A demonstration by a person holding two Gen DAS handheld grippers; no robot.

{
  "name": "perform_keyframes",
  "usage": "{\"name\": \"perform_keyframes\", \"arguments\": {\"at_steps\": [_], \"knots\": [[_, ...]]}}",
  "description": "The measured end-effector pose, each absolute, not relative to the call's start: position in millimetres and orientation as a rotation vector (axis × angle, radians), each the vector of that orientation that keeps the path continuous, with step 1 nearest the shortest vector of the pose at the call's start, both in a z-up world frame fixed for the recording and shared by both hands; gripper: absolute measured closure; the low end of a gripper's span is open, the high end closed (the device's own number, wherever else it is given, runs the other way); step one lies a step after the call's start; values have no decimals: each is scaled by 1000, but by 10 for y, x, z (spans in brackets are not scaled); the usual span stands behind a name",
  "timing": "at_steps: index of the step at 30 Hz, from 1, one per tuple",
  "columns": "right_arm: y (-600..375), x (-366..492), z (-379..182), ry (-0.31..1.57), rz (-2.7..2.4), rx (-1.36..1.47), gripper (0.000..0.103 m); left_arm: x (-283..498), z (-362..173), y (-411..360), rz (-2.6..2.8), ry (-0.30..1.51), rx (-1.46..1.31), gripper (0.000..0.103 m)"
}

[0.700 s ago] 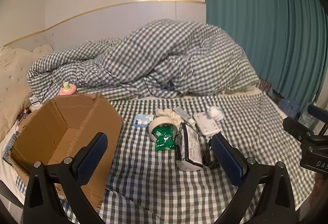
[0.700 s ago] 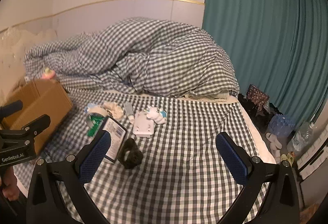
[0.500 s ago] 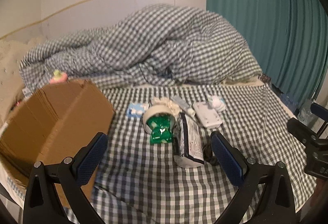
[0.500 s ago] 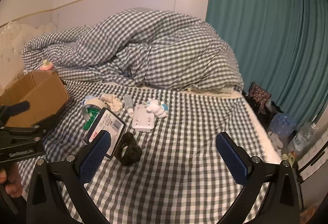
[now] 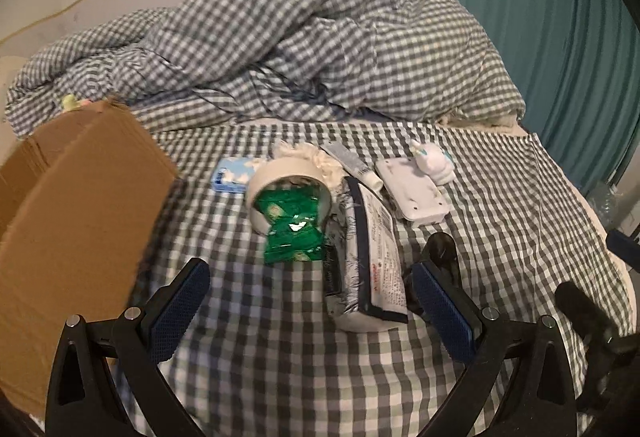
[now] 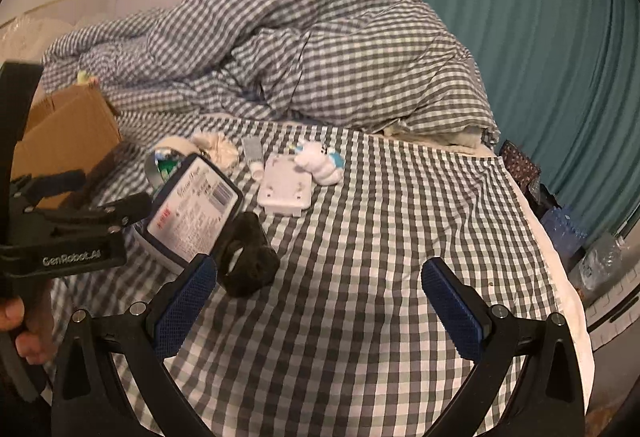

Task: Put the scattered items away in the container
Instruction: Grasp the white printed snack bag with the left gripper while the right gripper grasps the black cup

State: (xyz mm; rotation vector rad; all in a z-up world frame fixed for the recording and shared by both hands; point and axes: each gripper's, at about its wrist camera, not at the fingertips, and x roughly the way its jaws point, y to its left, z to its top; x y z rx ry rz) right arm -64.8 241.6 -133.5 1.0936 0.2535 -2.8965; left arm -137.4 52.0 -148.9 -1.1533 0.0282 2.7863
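Nearest the lens in the left wrist view, the left gripper (image 5: 312, 309) stands with its jaws spread wide and nothing between the blue pads; it hangs over bare checked bedsheet (image 5: 280, 357). Just beyond its right finger lies a black scrunchie (image 5: 440, 253), and between the two fingers, slightly farther off, a long white packet with a printed label (image 5: 376, 257) lies with its near end pointing toward the gripper. Touching the packet's left side is a green foil pack (image 5: 294, 237), which spills from a white tub (image 5: 280, 177) tipped on its side. To the left of the gripper, close by, stands the cardboard box (image 5: 80, 197), its brown wall facing the camera.

In the right wrist view, the right gripper (image 6: 320, 301) is likewise fully spread and empty, over open sheet. The scrunchie (image 6: 248, 257) lies just beyond its left finger, touching the labelled packet (image 6: 196, 205). The left gripper's black body enters at the left edge, held in a hand (image 6: 20, 325).

Farther back: a flat white plastic plate (image 6: 285, 189) with a small white and blue plush toy (image 6: 320, 161) at its far edge, a small tube (image 6: 254, 155) beside it, a cream cloth (image 6: 214, 149), and a blue and white packet (image 5: 232, 177). Behind all lies a heaped checked duvet (image 6: 300, 57), with a teal curtain (image 6: 540, 37) at right.
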Motion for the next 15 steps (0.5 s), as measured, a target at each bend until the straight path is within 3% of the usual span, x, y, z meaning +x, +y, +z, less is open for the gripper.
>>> {"name": "perform_keyframes", "arguments": {"at_steps": [7, 9, 13, 15], "knots": [[2453, -717, -1553, 255, -2874, 1135, 0, -1612, -1719, 600, 2741, 5, -1222, 1], [2457, -732, -1607, 258, -2868, 1153, 0, -1672, -1776, 622, 2735, 6, -1240, 7], [2471, -777, -1689, 236, -2857, 1177, 0, -1739, -1890, 688, 2723, 46, -1285, 35], [2464, -795, -1717, 227, -2852, 1184, 0, -1752, -1941, 710, 2700, 42, -1295, 41]]}}
